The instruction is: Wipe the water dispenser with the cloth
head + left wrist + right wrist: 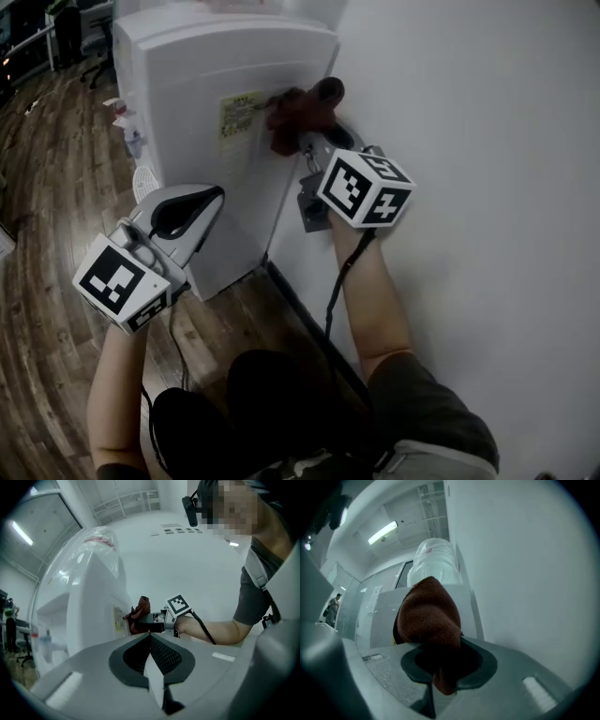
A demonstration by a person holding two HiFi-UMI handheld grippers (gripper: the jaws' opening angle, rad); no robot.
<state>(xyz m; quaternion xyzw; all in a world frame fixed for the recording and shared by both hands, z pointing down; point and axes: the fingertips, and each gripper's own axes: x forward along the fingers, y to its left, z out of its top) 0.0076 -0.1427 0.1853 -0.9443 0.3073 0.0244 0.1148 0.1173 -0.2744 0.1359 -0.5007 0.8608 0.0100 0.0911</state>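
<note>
The right gripper (309, 141) is clamping the one cloth (298, 111) — a rust-brown wad bulging out past its jaws — and pressing it against the side of the single water dispenser (202, 75), just beside one yellowish label (239, 117). The wall (487, 141) is lying close on this gripper's right. The left gripper (211, 199) is hovering lower, apart from the cloth, jaws closed together on nothing. One bottle (433, 557) is sitting above the cloth.

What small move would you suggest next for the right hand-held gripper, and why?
Probably slide the cloth down the water dispenser side: the right hand-held gripper clamps it against that side beside the yellow label, with bare surface below.
</note>
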